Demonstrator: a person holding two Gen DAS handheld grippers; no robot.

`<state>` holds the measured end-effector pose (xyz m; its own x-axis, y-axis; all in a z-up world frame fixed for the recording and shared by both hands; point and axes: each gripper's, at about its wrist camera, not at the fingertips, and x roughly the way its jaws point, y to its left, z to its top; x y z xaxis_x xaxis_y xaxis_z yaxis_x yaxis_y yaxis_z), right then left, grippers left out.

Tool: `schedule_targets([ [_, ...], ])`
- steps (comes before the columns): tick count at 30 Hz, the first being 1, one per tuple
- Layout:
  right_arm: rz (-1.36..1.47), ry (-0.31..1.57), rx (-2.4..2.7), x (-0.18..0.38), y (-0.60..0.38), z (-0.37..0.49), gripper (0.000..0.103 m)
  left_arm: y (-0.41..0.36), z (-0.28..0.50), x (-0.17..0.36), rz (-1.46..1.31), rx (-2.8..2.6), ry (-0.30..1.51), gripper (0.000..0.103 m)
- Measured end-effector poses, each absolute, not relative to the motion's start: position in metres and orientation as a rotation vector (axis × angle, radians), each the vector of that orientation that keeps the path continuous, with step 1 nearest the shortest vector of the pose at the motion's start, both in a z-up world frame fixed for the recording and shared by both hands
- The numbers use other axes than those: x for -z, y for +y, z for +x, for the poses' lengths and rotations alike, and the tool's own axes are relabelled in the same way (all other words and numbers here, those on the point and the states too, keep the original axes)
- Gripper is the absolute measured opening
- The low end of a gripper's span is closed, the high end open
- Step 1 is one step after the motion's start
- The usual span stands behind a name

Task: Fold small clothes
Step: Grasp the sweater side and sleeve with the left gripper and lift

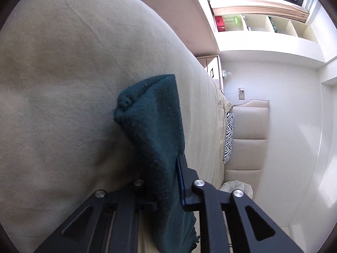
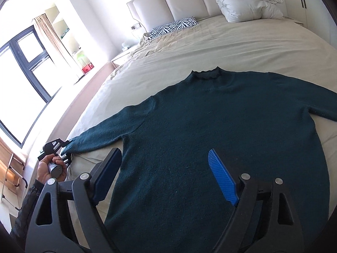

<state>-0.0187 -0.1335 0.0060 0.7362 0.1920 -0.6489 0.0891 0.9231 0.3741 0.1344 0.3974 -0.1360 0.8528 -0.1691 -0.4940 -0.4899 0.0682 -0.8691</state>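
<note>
A dark teal sweater (image 2: 210, 130) lies flat, front up, on the beige bed sheet (image 2: 242, 48), collar toward the headboard, both sleeves spread sideways. My left gripper (image 1: 162, 168) is shut on the cuff of the sweater's left sleeve (image 1: 153, 113); it also shows in the right wrist view (image 2: 63, 147), held by a hand at the bed's left edge. My right gripper (image 2: 166, 162) is open and empty, hovering over the sweater's lower body with the jaws wide apart.
A zebra-print pillow (image 2: 174, 27) and a folded white duvet (image 2: 246, 0) lie by the padded headboard (image 2: 168, 2). A window and shelves stand to the left of the bed. A nightstand (image 2: 124, 57) sits beside the bed.
</note>
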Motion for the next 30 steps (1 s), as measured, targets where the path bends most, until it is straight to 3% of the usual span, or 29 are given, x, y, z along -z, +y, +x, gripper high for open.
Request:
schedule_targets([
  [5,0.461,0.755,-0.030,0.005,-0.167,-0.022,0.078,0.342,0.170,0.078,-1.101,-0.204,0.624,0.009],
  [10,0.565,0.767,-0.009,0.017,-0.209,-0.019,0.075,0.178,0.193,0.014,-0.401,-0.028,0.691,0.009],
  [13,0.611,0.778,-0.004,0.023,-0.232,-0.012,0.075,0.067,0.184,0.017,0.068,0.014,0.665,0.009],
  [16,0.674,0.818,-0.025,0.036,-0.251,0.002,0.075,-0.004,0.171,0.048,0.348,0.057,0.658,0.009],
  [22,0.826,0.938,-0.111,0.080,-0.265,0.051,0.075,-0.038,0.148,0.091,0.513,0.081,0.675,0.011],
  [30,1.070,1.075,-0.310,0.132,-0.217,0.124,0.075,-0.033,0.130,0.084,0.489,0.025,0.624,0.014],
])
